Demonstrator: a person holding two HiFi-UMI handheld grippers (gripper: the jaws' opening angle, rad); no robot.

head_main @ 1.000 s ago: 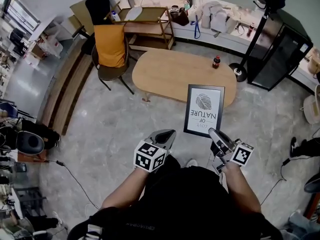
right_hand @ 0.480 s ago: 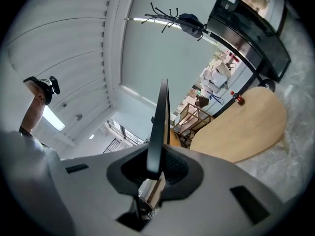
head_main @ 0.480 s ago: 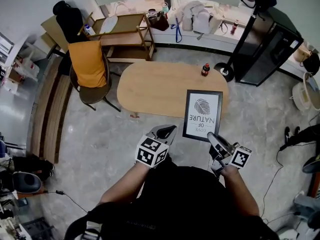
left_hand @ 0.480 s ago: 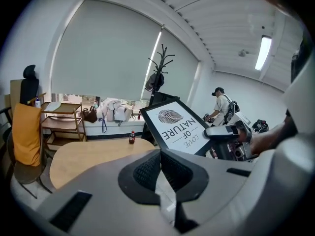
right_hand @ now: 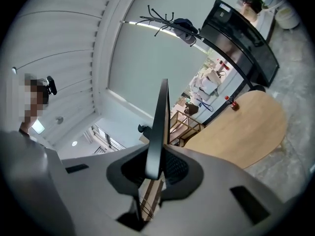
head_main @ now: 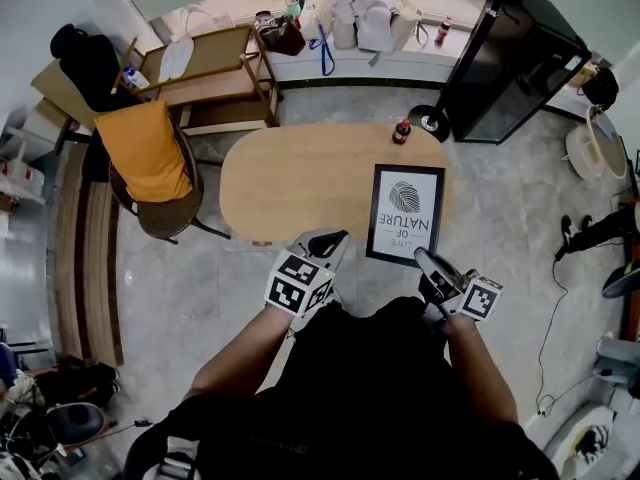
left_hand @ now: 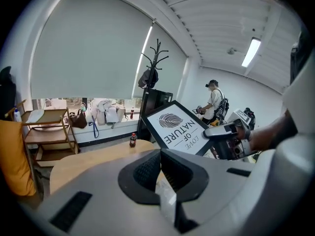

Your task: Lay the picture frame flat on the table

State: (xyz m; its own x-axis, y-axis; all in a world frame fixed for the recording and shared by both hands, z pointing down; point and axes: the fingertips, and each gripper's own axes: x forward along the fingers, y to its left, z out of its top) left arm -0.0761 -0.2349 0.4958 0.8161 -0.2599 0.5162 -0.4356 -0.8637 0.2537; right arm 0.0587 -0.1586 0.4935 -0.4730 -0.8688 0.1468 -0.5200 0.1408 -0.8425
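1. One black picture frame (head_main: pixel 405 213) with a white leaf print is held tilted in the air, seen over the right end of the one oval wooden table (head_main: pixel 300 178).
2. Its near edge is clamped between the jaws of the right gripper (head_main: pixel 421 259).
3. The left gripper (head_main: pixel 331 239) is seen pressed closed on nothing, just left of the frame.
4. One small dark bottle (head_main: pixel 402 132) with a red cap is seen upright at the table's far edge.
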